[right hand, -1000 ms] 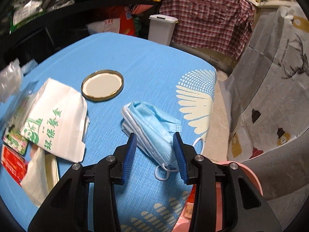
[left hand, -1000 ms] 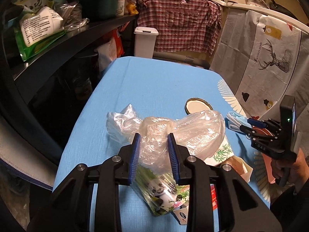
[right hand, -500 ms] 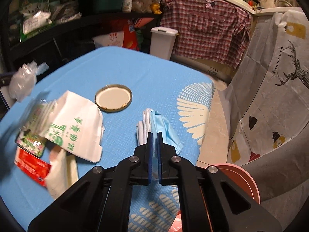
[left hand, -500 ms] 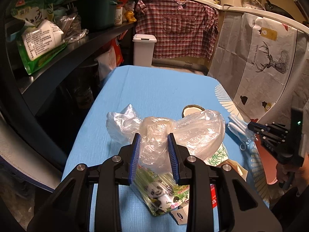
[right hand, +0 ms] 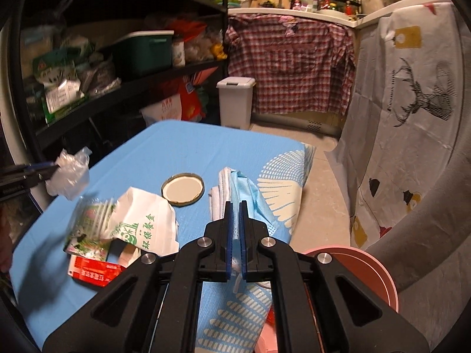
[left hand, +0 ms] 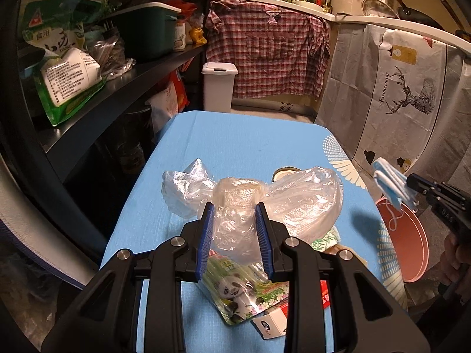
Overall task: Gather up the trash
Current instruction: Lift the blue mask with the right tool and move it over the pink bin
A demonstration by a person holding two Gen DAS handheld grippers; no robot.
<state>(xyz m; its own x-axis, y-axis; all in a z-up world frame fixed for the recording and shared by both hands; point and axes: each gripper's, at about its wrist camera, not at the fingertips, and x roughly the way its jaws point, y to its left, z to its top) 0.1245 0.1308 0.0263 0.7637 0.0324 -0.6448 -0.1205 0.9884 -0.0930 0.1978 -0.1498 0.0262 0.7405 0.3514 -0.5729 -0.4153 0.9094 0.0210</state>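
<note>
The far half of the table [left hand: 250, 135] lies bare blue, open to a gripper from above. The near half is crowded: a jar lid [right hand: 182, 189] at mid-table, a white paper bag [right hand: 144, 220], a green wrapper [left hand: 244, 291] and a red packet [right hand: 95, 272] close together. A dark shelf [left hand: 123, 88] of goods walls the left edge. On the near right a pink bin [right hand: 368, 267] stands just beside the table; past the far edge stands a white bin [left hand: 219, 86].
</note>
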